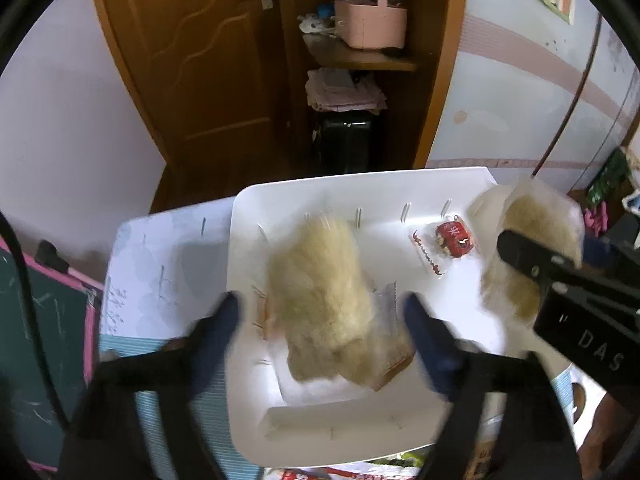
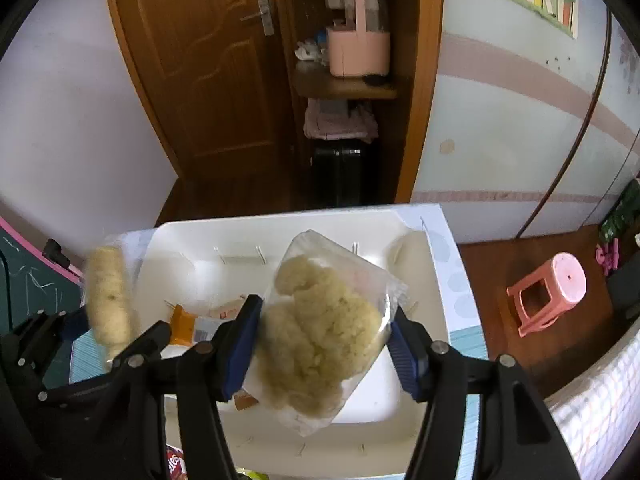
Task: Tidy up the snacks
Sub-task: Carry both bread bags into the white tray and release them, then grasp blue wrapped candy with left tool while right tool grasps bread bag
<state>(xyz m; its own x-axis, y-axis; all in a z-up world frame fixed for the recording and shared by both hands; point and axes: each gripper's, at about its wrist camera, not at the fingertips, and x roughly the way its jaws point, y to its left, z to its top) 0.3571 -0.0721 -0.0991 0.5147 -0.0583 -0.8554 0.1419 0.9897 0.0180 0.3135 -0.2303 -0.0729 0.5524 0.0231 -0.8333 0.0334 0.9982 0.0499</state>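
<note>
Snack bags of pale puffed pieces sit over a white tray (image 1: 256, 208) on the desk (image 1: 160, 248). At the lower centre of the left wrist view, the left gripper (image 1: 320, 316) has its jaws spread wide, and one blurred snack bag (image 1: 324, 300) lies between them with no pad pressing on it. In the right wrist view, the right gripper (image 2: 324, 344) clamps a second clear snack bag (image 2: 320, 336) between its blue pads (image 2: 244, 344) at frame centre. A small red packet (image 1: 454, 240) lies in the tray's upper right.

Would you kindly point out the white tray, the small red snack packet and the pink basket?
white tray (image 1: 256, 216), left wrist view, bare far-left rim.
small red snack packet (image 1: 454, 237), left wrist view, its red middle.
pink basket (image 2: 358, 54), right wrist view, front wall.
</note>
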